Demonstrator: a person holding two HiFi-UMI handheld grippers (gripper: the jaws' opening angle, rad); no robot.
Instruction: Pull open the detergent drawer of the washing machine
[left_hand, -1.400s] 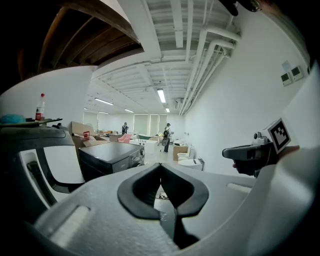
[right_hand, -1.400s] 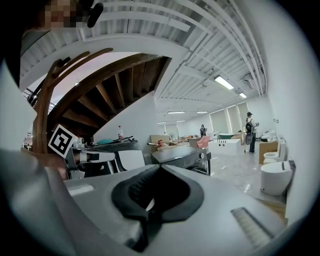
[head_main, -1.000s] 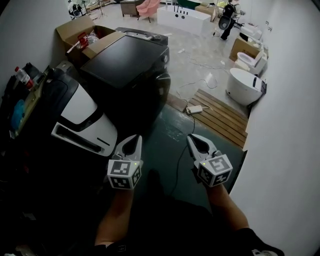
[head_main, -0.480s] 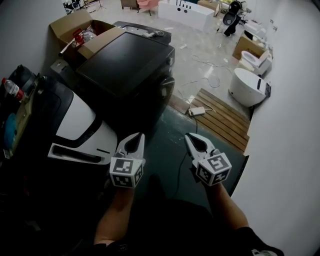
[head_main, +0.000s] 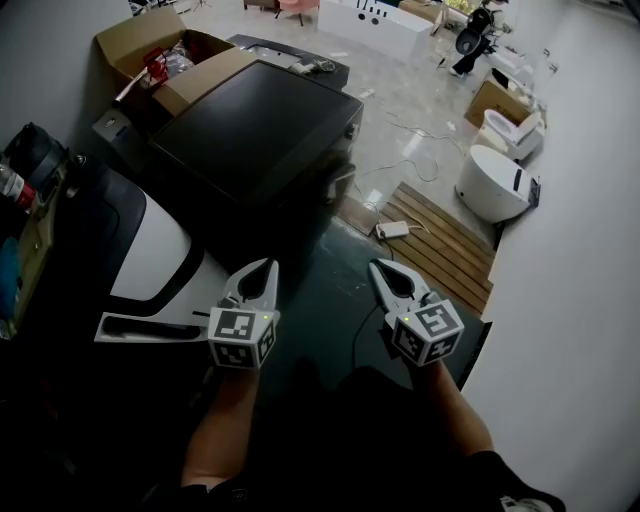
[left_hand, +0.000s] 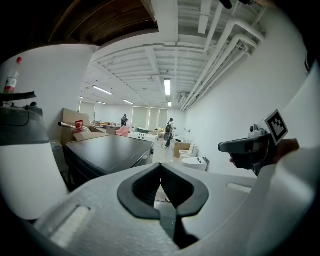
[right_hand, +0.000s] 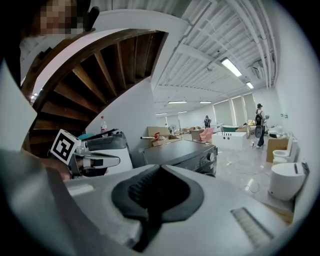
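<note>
My left hand-held gripper (head_main: 264, 270) had its jaws pressed together, gripping nothing. My right hand-held gripper (head_main: 381, 270) was the same, closed and empty. Both hung above a dark green floor (head_main: 330, 290). A white appliance (head_main: 160, 245) sat near the left one. The black washer (head_main: 260, 130) stood further ahead, apart from both; I could not make out its drawer. A cardboard box (head_main: 130, 45) lay behind it.

No readable text, label, brand or number shows on anything here.
</note>
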